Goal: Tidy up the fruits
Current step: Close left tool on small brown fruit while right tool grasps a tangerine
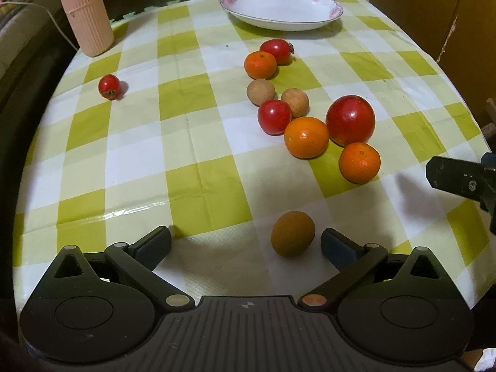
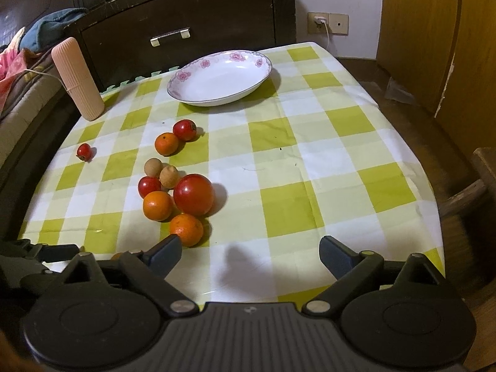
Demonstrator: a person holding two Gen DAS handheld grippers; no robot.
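While the fruit lies loose on the checked cloth, each item stands as follows.
Left tongs (image 1: pixel 246 241): spread wide, gripping nothing, low over the near edge of the bench (image 1: pixel 192 99).
Brown fruit (image 1: pixel 293 233): on the cloth between the left fingers, just beside the right-hand pad, not clearly touching it.
Right tongs (image 2: pixel 250 251): spread wide, empty, over bare cloth at the near edge; the left-hand finger (image 2: pixel 166 252) sits in front of the nearest orange (image 2: pixel 186 228).
Main cluster: a large red fruit (image 1: pixel 350 120), two oranges (image 1: pixel 306 137), a small red fruit (image 1: pixel 274 117) and two tan round fruits (image 1: pixel 261 91), packed close together at mid-bench.
Far pair: an orange (image 1: pixel 260 64) touching a red fruit (image 1: pixel 276 50), between the cluster and the plate.
Stray red fruit (image 1: pixel 109 86): alone, well apart to the left.
Plate (image 1: pixel 322 18): white with pink flowers on the rim, at the far edge, nothing in it.
Pink ribbed cylinder (image 1: pixel 83 12): upright at the far left corner.
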